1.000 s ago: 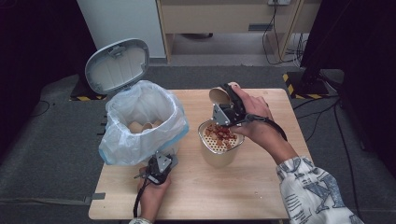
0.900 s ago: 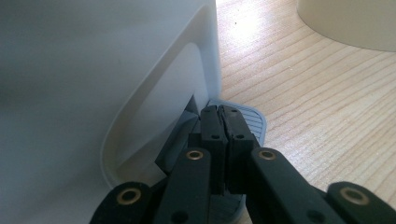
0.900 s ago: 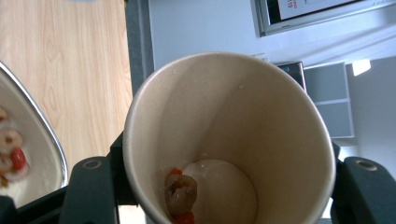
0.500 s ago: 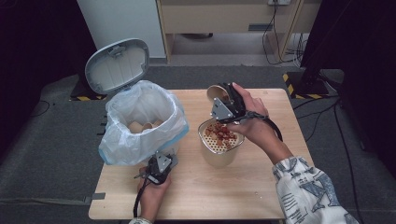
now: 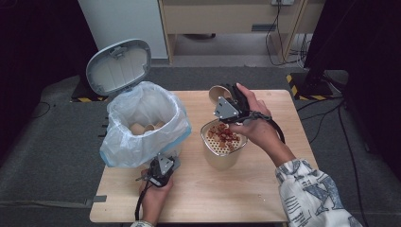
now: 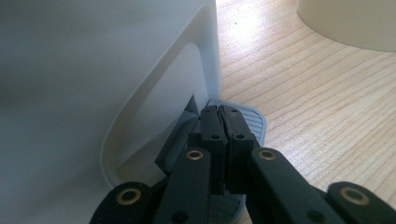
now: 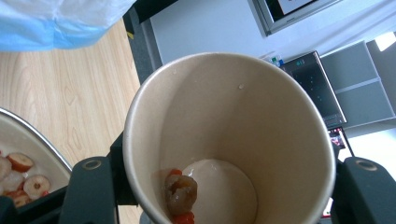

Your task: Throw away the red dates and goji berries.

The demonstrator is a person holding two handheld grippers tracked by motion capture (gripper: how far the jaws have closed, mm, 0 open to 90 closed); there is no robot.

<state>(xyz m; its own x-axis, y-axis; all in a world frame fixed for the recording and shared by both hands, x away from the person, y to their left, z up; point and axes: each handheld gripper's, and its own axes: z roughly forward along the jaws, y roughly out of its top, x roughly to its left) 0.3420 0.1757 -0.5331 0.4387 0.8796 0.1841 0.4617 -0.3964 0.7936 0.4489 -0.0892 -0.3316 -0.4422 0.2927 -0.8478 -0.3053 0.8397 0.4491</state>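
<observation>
A white pedal bin (image 5: pixel 142 124) lined with a clear bag stands on the left of the wooden table (image 5: pixel 265 198), its lid (image 5: pixel 118 66) up and paper cups (image 5: pixel 144 127) inside. My left gripper (image 5: pixel 163 165) (image 6: pixel 223 116) is shut, its tips resting on the bin's grey pedal (image 6: pixel 254 123). A tilted brown paper cup (image 5: pixel 217 92) (image 7: pixel 243 116) sits in the shut right gripper (image 5: pixel 227 101) (image 7: pixel 229 186), just behind a beige tub (image 5: pixel 222 156). Red and pale food bits (image 7: pixel 180 191) cling to the cup's lower inside. Similar pieces (image 5: pixel 224 133) lie on the tub's perforated strainer.
The bin's white wall (image 6: pixel 93 93) stands close on the left of my left gripper. The tub's rim (image 7: pixel 28 126) lies low on the left in the right gripper view. Bare tabletop runs along the front and right. A cabinet and cables sit beyond the far edge.
The right hand has shifted the tilted cup slightly back and up from over the tub. The left gripper has stayed on the pedal and the lid stays open.
</observation>
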